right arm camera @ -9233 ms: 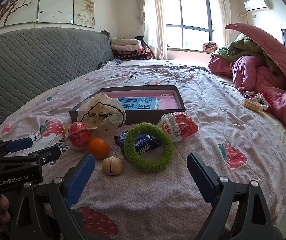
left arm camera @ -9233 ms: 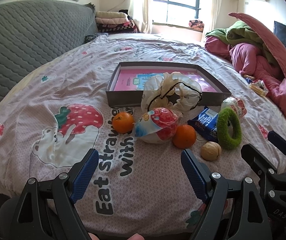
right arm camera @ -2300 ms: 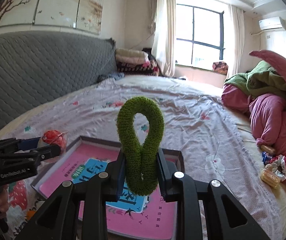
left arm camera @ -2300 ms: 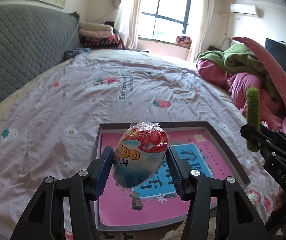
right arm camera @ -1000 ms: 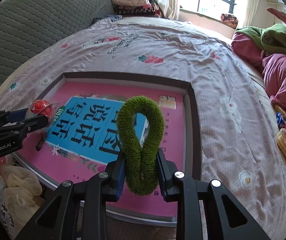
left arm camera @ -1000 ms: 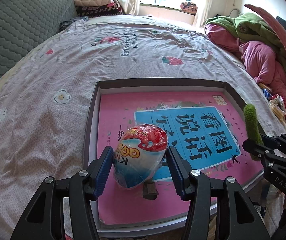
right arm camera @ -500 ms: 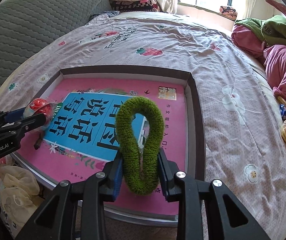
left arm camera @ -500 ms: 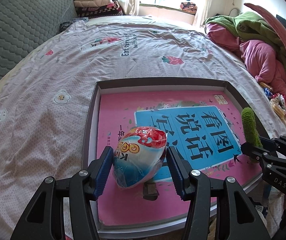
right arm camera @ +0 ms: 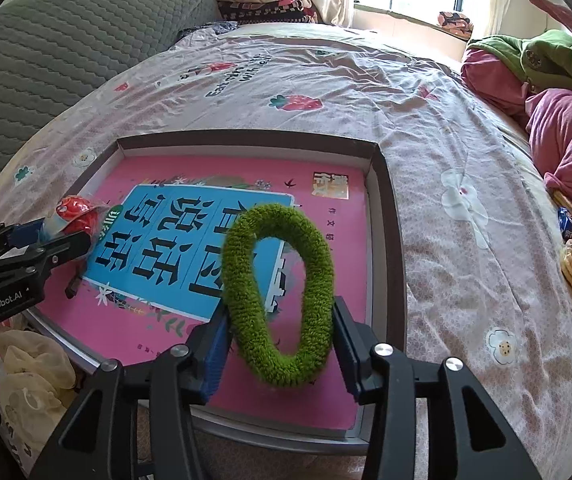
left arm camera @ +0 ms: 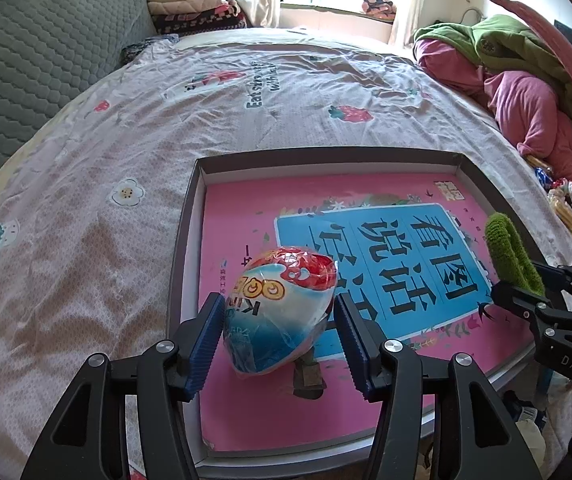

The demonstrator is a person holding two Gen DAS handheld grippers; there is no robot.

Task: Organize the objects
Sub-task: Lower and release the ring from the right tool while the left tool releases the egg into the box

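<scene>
We hold the left gripper [left arm camera: 279, 334] over the near left corner of a shallow grey box lid [left arm camera: 183, 236] lying on the bed [left arm camera: 85, 168]. Its blue-padded jaws stand slightly apart on either side of a plastic-wrapped snack packet [left arm camera: 279, 312] (red top, white and blue body, yellow rings printed on it). The left pad looks just clear of the wrapper and the right pad is at its edge; we cannot tell whether the packet rests on the tray floor or is lightly pinched. A pink sheet with a blue panel of large black Chinese characters [left arm camera: 386, 260] lines the inside of the lid.

From the right wrist view, the right gripper [right arm camera: 281, 344] is above the near right part of the same lid [right arm camera: 386, 200]. Its jaws flank a fuzzy green ring [right arm camera: 277, 292], which stands upright on edge between the pads, squeezed into an oval, with both pads against its lower sides. The left gripper shows at the far left of this view [right arm camera: 25, 256], with the packet's red end [right arm camera: 75, 210] beyond it.

Off the lid, a crumpled cream plastic bag [right arm camera: 29, 380] lies at the near left corner. A pile of pink and green bedding [right arm camera: 558, 112] sits to the right, and a grey quilted headboard [right arm camera: 53, 40] runs along the left.
</scene>
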